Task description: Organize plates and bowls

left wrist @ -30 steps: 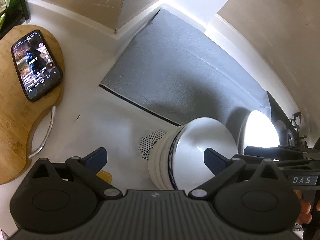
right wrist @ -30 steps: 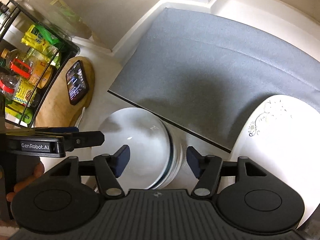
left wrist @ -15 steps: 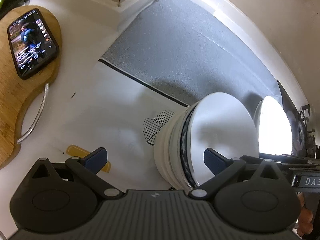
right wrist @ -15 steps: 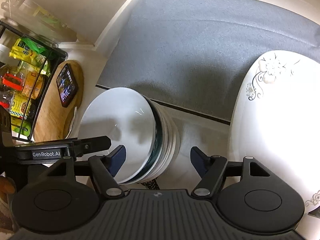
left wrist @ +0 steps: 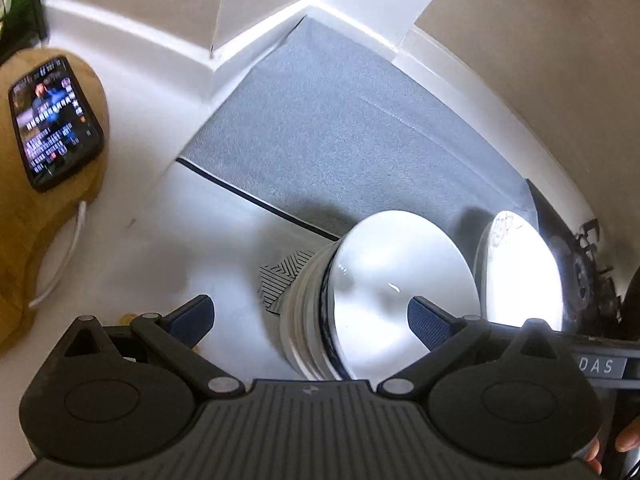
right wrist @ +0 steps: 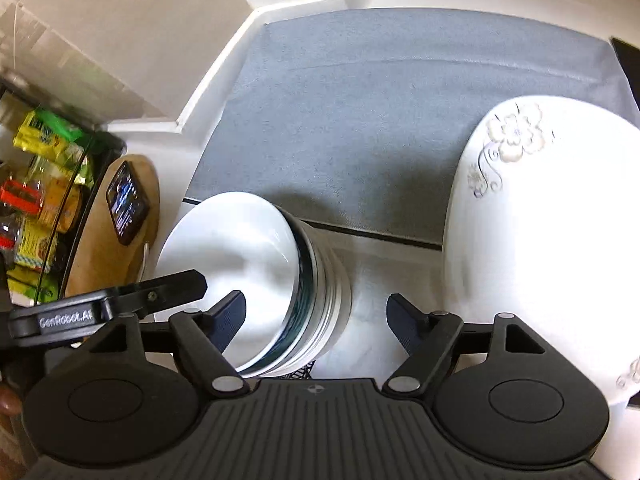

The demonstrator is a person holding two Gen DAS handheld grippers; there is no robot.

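Note:
A stack of white bowls (left wrist: 384, 292) (right wrist: 240, 264), one with a dark rim, stands on a striped coaster (left wrist: 284, 280) at the near edge of the grey mat (left wrist: 360, 140). My left gripper (left wrist: 310, 318) is open and straddles the stack's left wall, its right fingertip over the top bowl's inside. My right gripper (right wrist: 318, 316) straddles the stack's right wall, and its jaws are opening, with no pad pressing on the bowls. A large white plate with a flower print (right wrist: 560, 240) (left wrist: 520, 272) lies to the right of the stack.
A phone (left wrist: 52, 124) lies on a wooden board (left wrist: 24, 240) to the left. A wire rack with food packets (right wrist: 40, 200) stands beyond it. Walls close the back of the grey mat (right wrist: 400, 120). A stove burner (left wrist: 592, 272) sits at the far right.
The right gripper's jaws have spread wider, and it has shifted so the flowered plate looms larger. The left gripper has stayed around the bowl stack.

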